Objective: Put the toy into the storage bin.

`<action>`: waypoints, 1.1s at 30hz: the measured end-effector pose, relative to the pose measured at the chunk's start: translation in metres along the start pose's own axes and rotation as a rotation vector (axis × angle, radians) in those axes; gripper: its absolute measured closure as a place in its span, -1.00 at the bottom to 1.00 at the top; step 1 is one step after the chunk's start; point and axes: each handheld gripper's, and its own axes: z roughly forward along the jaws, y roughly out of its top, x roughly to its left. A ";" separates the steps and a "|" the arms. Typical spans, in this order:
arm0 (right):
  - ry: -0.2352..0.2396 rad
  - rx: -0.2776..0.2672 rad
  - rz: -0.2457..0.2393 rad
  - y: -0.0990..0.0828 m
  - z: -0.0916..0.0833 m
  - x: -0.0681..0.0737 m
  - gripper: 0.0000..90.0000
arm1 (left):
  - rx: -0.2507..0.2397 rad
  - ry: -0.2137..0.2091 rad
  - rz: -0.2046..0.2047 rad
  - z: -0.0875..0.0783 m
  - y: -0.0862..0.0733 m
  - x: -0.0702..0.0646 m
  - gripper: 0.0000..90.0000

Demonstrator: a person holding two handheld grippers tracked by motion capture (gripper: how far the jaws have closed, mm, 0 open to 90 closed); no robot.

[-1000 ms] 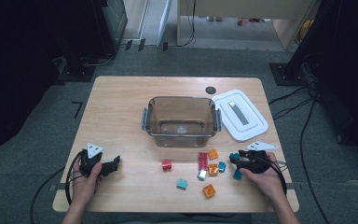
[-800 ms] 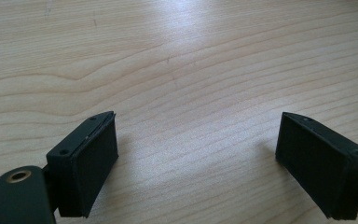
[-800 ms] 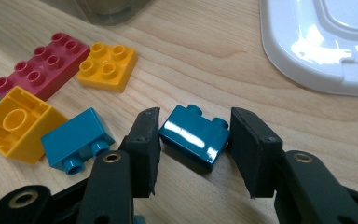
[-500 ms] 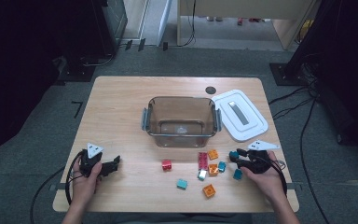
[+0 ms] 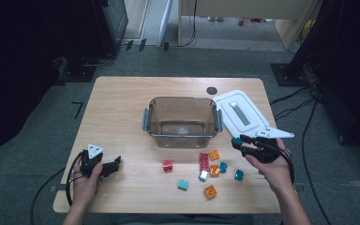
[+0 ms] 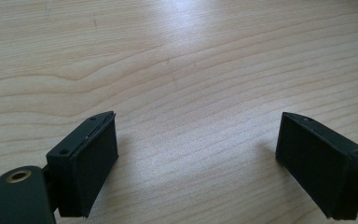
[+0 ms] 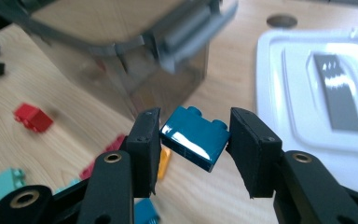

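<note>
Table (image 5: pixel 122 103) w/ a clear empty bin (image 5: pixel 182 121) at mid, its white lid (image 5: pixel 239 112) lying flat just to the bin's right. Loose bricks scattered on the wood in front of the bin: red (image 5: pixel 168 165), orange (image 5: pixel 210 191), pale teal (image 5: pixel 183 184) etc. Right gripper (image 5: pixel 238 142) is off the table, near the bin's front-right corner, jaws about half closed & clamped on a dark teal brick (image 7: pixel 196 137); the brick sits tilted between the pads, studs up & away. Key relation: bin opening lies up & to the left of the brick in the high view, just beside it, so the right hand is by far the nearer; next move is prob. a short carry over the rim, then release. Left gripper (image 5: pixel 113 165) rests near the table's front-left, well apart from bin & bricks, jaws wide, nothing between them.
</note>
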 end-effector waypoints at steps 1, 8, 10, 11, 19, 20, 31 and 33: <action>0.003 -0.007 -0.011 0.006 -0.001 0.001 0.23 | 0.000 0.000 0.000 0.000 0.000 0.000 -0.72; 0.025 -0.048 -0.065 0.046 -0.004 0.016 0.23 | -0.001 0.000 -0.001 0.000 0.000 0.000 -0.72; 0.034 -0.055 -0.075 0.055 -0.003 0.020 0.23 | -0.001 0.000 -0.002 0.000 0.000 0.000 -0.72; 0.038 -0.057 -0.078 0.060 -0.002 0.023 0.23 | -0.001 0.000 0.000 0.000 0.000 0.000 -0.72; 0.076 -0.068 -0.115 0.088 0.013 0.040 0.23 | -0.001 0.000 0.000 0.000 0.000 0.000 -0.72; 0.081 -0.069 -0.118 0.092 0.015 0.041 0.23 | -0.001 0.000 0.000 0.000 0.000 0.000 -0.72; 0.127 -0.032 -0.132 0.120 0.054 0.059 0.23 | -0.002 0.000 0.001 0.000 0.000 0.000 -0.72; 0.131 -0.024 -0.137 0.124 0.061 0.062 0.23 | -0.002 0.000 0.001 0.000 0.000 0.000 -0.72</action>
